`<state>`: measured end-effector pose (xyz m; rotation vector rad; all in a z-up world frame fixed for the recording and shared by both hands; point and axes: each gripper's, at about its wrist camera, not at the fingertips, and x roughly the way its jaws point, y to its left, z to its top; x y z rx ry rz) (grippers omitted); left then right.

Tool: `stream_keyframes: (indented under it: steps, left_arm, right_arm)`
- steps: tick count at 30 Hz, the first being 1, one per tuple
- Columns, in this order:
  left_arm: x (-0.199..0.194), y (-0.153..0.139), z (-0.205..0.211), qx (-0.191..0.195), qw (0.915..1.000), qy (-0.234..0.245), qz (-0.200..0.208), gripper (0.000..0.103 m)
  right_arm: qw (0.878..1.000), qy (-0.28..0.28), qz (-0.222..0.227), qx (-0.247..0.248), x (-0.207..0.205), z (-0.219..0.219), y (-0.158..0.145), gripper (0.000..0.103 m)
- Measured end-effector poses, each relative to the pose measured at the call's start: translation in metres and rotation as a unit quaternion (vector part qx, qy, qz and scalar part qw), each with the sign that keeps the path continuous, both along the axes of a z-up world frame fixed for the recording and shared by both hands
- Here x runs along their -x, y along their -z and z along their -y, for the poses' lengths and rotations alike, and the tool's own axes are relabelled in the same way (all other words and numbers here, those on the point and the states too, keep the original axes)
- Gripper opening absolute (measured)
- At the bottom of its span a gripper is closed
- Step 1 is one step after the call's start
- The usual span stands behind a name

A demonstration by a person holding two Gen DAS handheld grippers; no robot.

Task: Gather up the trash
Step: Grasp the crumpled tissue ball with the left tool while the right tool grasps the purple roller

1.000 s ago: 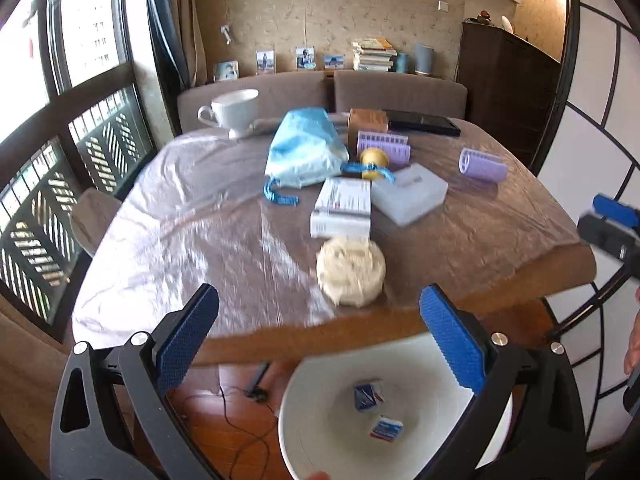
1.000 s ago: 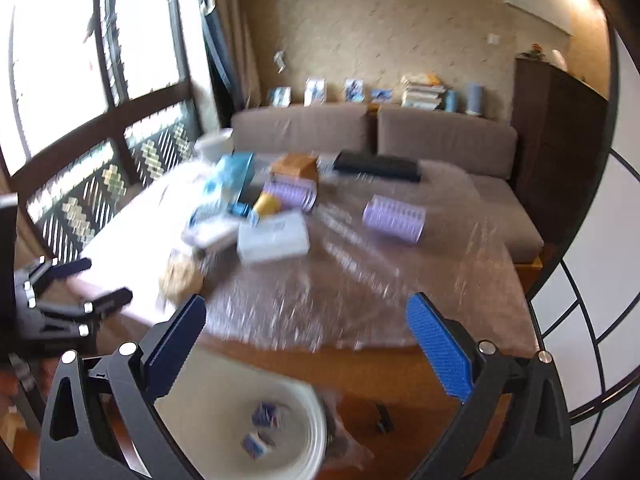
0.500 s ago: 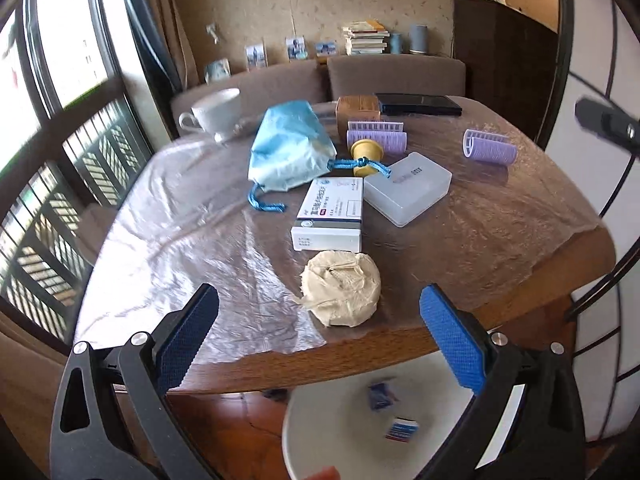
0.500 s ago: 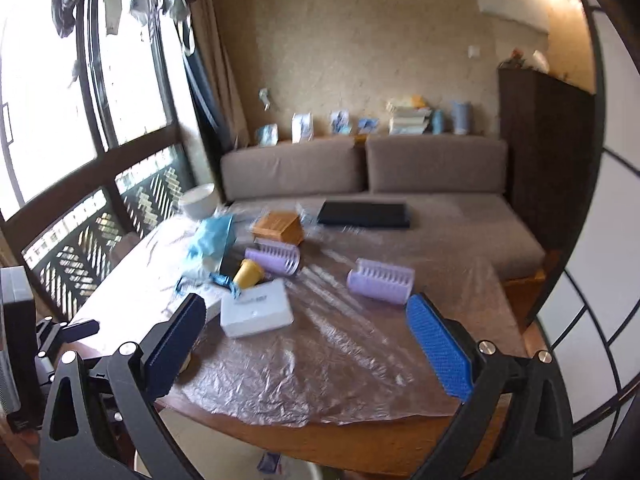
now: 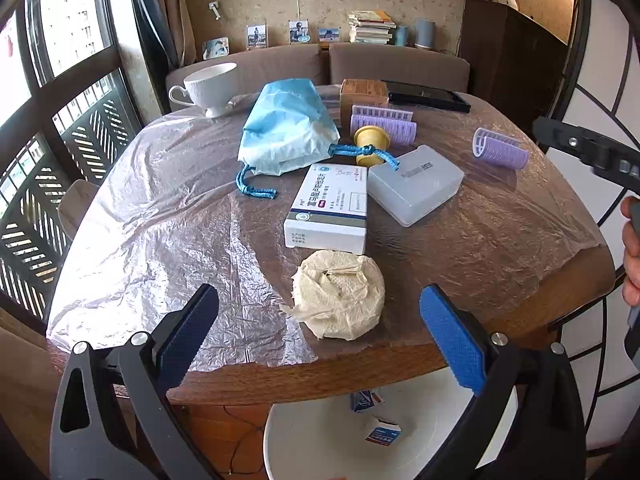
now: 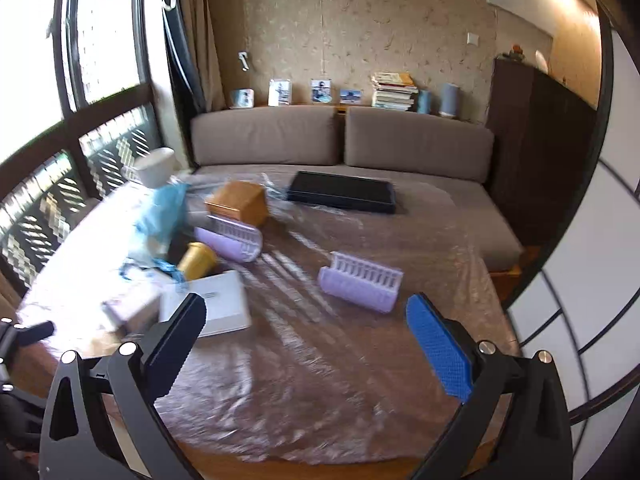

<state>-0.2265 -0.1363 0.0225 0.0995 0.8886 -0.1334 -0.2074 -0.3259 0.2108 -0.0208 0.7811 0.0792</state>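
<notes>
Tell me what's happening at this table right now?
A person is clearing trash with two handheld tools, both open and empty. The left tool is lined up on a crumpled paper wad near the table edge, not yet gripping it. Below the edge, a white bin already holds two small wrappers. The right tool hovers over the plastic-covered tabletop, nearest a purple hair roller.

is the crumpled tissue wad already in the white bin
No, the tissue wad lies on the table, above the white bin.

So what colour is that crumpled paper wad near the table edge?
Cream, off-white: the crumpled paper wad shows best in the left wrist view.
</notes>
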Motion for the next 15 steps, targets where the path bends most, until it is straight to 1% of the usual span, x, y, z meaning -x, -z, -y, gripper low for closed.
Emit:
stream_keyframes:
  steps: [2, 5, 9, 12, 15]
  left_arm:
    - [-0.004, 0.004, 0.000, -0.002, 1.0000, -0.003, -0.008, 0.101]
    - [-0.008, 0.010, -0.002, 0.003, 0.9998, -0.004, -0.019, 0.101]
    - [-0.012, 0.015, -0.001, 0.006, 0.9996, -0.001, -0.027, 0.101]
    - [-0.016, 0.018, 0.001, 0.004, 0.9996, 0.006, -0.028, 0.101]
    - [-0.020, 0.022, 0.005, 0.002, 0.9994, 0.013, -0.031, 0.101]
  right_arm:
    - [1.000, 0.012, -0.009, -0.006, -0.009, 0.003, 0.007, 0.099]
    - [0.998, 0.041, -0.024, -0.032, -0.023, 0.012, 0.021, 0.099]
    - [0.993, 0.089, -0.046, -0.057, -0.042, 0.025, 0.045, 0.099]
    - [0.991, 0.107, -0.050, -0.057, -0.052, 0.028, 0.055, 0.099]
    - [0.991, 0.112, -0.053, -0.047, -0.064, 0.028, 0.061, 0.099]
